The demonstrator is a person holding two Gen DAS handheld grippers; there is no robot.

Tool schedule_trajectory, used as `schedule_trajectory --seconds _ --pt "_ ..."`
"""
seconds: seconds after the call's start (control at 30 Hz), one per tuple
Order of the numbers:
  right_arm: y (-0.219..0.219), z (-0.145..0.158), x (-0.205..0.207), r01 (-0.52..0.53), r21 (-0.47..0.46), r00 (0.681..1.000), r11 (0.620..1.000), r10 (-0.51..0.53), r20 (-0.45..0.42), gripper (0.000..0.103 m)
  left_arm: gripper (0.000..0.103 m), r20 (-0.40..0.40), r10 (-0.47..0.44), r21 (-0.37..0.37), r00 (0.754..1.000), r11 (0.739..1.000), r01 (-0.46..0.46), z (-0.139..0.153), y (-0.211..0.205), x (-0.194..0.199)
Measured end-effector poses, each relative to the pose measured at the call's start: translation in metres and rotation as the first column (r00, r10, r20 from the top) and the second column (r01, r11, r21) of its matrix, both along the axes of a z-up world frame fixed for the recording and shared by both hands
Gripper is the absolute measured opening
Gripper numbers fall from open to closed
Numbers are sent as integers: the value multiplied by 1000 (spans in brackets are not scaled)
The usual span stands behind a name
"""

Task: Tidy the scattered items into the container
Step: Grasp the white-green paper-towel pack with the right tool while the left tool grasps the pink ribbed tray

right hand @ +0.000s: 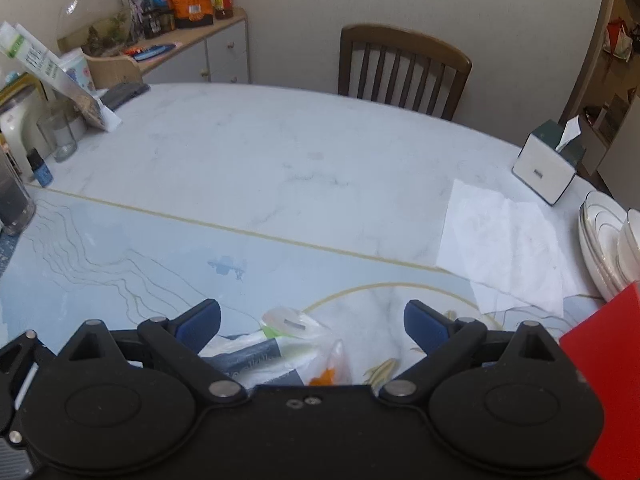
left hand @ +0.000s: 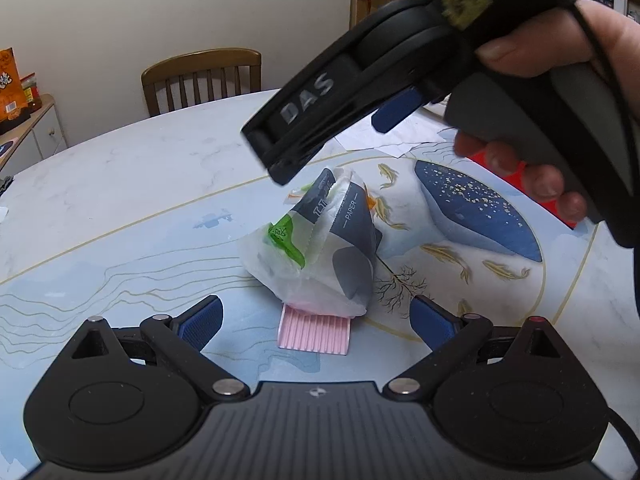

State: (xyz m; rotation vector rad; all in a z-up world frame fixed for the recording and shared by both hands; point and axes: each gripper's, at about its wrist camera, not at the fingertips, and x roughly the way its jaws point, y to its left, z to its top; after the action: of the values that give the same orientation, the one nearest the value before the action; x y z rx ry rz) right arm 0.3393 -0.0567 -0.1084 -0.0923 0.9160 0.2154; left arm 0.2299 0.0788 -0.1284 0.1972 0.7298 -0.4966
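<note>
Both claws, left claw (left hand: 316, 322) and right claw (right hand: 312, 326), I see spread wide, gripping nothing. Tissue pack (left hand: 316, 248) lies mid-worktop (right hand: 256, 152) on a pink ribbed piece (left hand: 316, 330); far side open, red container (right hand: 604, 380) right.

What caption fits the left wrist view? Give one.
Open left gripper faces tissue pack on pink comb.

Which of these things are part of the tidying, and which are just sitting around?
Part of the job:
tissue pack
pink comb
red container
left tool, open
right tool, open

Just lying about:
tissue box
plates
paper sheets
glass
chair
</note>
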Motion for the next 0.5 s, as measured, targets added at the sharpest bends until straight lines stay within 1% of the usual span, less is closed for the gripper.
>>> schedule_trajectory --seconds 0.23,0.33,0.4,0.47,0.5 --pt "0 -23 -2 38 -16 996 999 -39 -81 99 100 -9 2 -6 1000 1000 -2 -3 -1 5" --pt "0 -33 -4 38 -20 991 999 -41 -125 99 100 -10 3 -6 1000 1000 -3 -5 -1 7" --pt "0 -36 -7 33 -11 990 999 -34 -139 99 100 -13 -1 -5 1000 1000 1 -6 -2 8" --pt "-3 -37 -8 28 3 990 1000 -28 -142 96 100 -16 -9 -8 1000 1000 9 -8 -4 8" --pt "-5 -36 -7 22 10 989 1000 -20 -146 92 100 -12 -13 -4 1000 1000 13 -8 -5 7"
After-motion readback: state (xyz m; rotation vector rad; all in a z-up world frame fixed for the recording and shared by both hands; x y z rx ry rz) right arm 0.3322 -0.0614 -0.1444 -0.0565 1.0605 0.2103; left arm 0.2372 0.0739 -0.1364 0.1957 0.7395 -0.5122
